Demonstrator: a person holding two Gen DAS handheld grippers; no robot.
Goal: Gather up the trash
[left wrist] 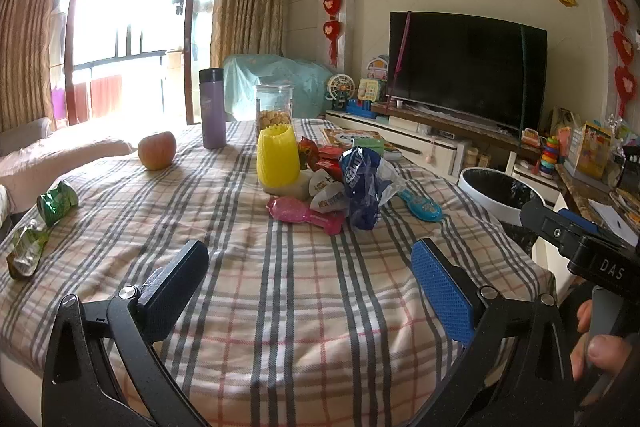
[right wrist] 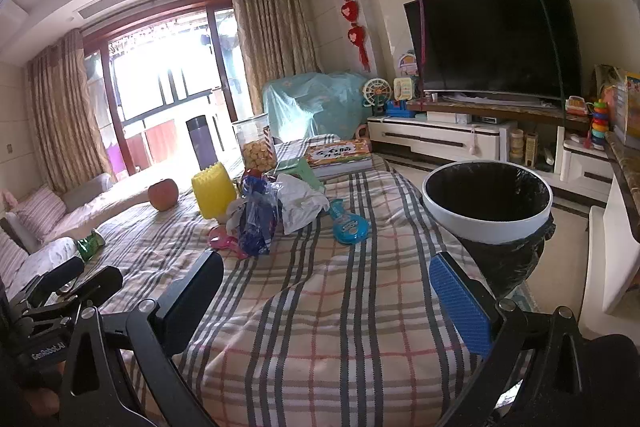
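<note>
Living-room setting: a table draped in a plaid cloth (left wrist: 280, 267) fills the foreground, with curtained balcony doors behind it and a dark television (left wrist: 466, 67) on a low cabinet at the right. At the table's left edge lie two crumpled green wrappers (left wrist: 56, 203), one nearer the camera than the other, well apart from the rest. Farther in sit an apple (left wrist: 157, 150) and, behind it, an upright purple flask (left wrist: 212, 108). Near the table's centre stand a clear jar of biscuits (left wrist: 274, 107) and, in front of it, a yellow ribbed cup (left wrist: 277, 158). Just right of the cup is the main heap of trash: red snack packets (left wrist: 320, 157), a blue and white plastic bag (left wrist: 362, 187), and a pink wrapper (left wrist: 304, 213) lying at the heap's near side. A turquoise toy guitar (right wrist: 349, 227) rests on the cloth just beside the heap, with a picture book (right wrist: 338, 153) behind. Off the table's right edge stands a white-rimmed bin with a black liner (right wrist: 488, 203). Left gripper (left wrist: 310, 291) hovers over bare cloth, fingers spread wide, holding nothing; right gripper (right wrist: 326, 307) is likewise spread and empty, between the heap and the bin. A hand (left wrist: 596, 343) grips the right tool's handle at the far right of the left wrist view.
</note>
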